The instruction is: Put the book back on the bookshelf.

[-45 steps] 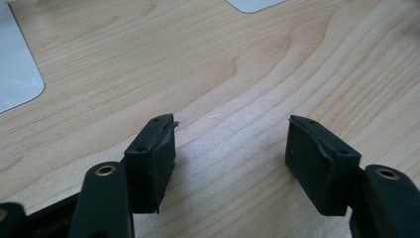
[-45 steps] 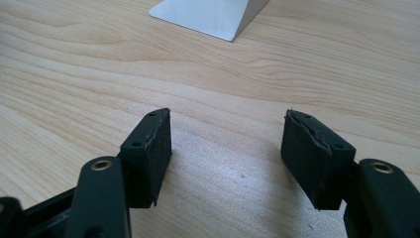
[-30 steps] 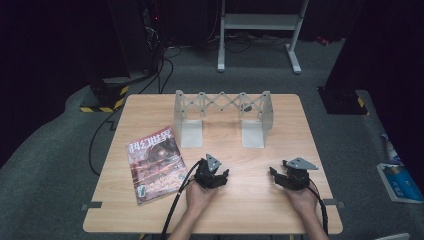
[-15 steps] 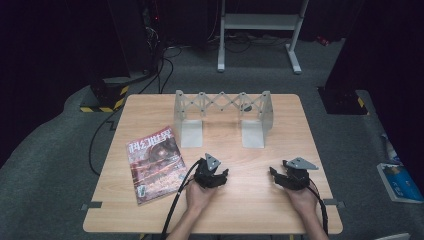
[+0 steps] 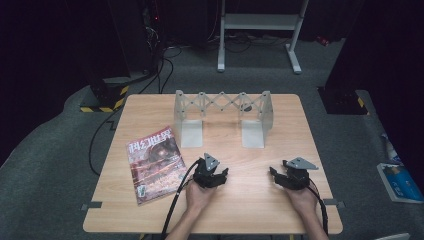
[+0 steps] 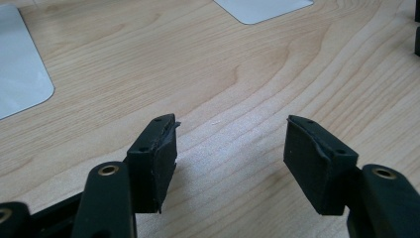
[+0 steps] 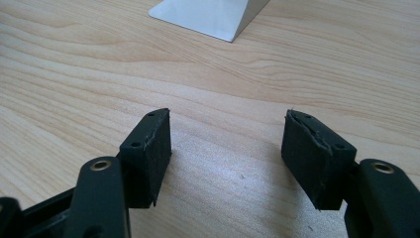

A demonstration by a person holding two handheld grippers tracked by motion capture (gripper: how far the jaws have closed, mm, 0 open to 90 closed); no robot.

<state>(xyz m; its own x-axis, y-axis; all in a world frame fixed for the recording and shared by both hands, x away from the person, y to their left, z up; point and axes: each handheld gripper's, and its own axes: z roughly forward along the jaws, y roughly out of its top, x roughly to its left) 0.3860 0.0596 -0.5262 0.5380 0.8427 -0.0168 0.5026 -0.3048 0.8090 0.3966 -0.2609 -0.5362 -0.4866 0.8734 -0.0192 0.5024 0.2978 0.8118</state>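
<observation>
Both black two-jaw tools rest low over the pale wooden desk (image 5: 150, 107), on the near side of the grey metal expanding book rack (image 5: 222, 117). Left gripper (image 5: 218, 174) sits in front of the rack's left foot, jaws standing wide with only bare wood between them. Right gripper (image 5: 276, 175) lies in front of the rack's right foot, jaws likewise wide and holding nothing. To the rack's near left lies a colourful magazine (image 5: 155, 162), flat, just beside the left gripper's cable
</observation>
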